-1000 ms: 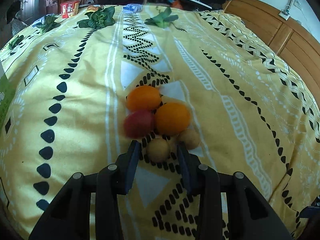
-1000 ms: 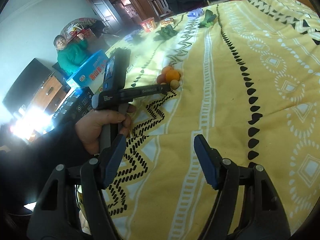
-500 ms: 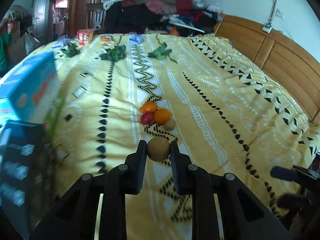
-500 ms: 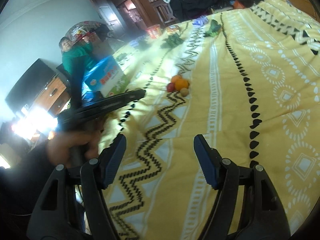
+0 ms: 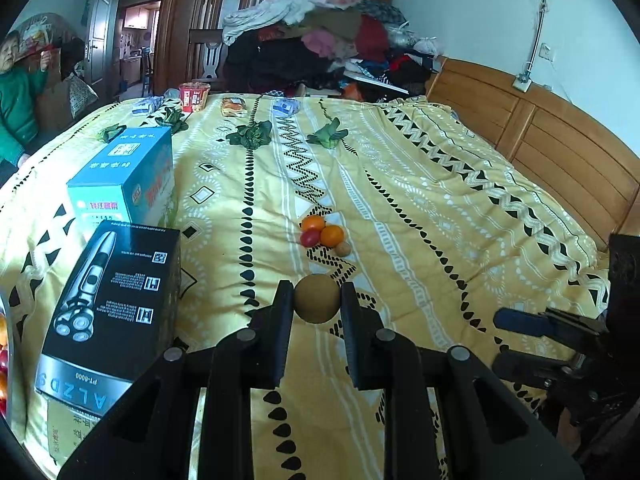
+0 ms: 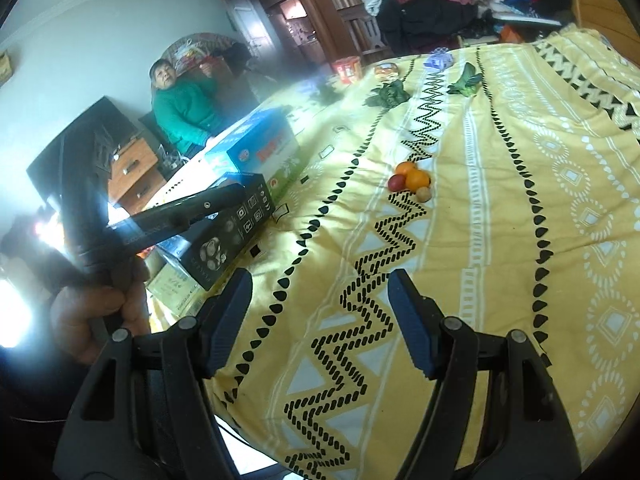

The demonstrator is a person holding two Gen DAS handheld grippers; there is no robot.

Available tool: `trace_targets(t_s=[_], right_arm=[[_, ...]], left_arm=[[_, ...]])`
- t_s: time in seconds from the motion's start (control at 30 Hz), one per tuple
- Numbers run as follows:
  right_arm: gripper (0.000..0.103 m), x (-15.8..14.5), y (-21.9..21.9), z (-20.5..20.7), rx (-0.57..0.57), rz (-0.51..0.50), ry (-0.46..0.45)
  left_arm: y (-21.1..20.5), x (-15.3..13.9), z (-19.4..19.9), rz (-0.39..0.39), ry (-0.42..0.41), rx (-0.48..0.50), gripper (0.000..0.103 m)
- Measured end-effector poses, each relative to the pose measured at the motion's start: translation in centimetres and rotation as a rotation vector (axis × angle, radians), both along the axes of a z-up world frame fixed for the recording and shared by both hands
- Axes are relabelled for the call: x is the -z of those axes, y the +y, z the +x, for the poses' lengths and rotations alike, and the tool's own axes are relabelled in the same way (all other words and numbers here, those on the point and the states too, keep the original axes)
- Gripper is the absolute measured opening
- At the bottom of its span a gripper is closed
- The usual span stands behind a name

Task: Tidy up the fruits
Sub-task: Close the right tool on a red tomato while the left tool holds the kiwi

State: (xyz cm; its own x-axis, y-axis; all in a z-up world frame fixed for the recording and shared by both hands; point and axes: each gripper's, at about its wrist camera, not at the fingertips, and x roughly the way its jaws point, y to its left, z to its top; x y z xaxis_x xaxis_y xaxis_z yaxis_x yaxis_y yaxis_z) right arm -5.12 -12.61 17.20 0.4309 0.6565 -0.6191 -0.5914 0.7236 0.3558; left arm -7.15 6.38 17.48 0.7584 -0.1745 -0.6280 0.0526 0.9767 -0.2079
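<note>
The left picture edge cuts off red and orange fruit [image 5: 2,354].

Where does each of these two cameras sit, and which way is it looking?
Left wrist view: on the left gripper, looking along its fingers over the yellow patterned bedspread; it clamps a round tan-brown fruit.
Right wrist view: on the right gripper, jaws open and empty, facing the same bed; a hand holds the other gripper at left.
Both show the small fruit cluster and the black shaver box.
</note>
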Motion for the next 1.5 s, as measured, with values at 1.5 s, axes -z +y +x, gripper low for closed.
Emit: trace_targets(t_s=[1.5], right_arm=[[0.031,12.3,15.7,23.4,-0.52,-0.761,-0.224]], left_arm=[[1.9,6.1,5.7,-0.131,0.061,-0.021,0.023]])
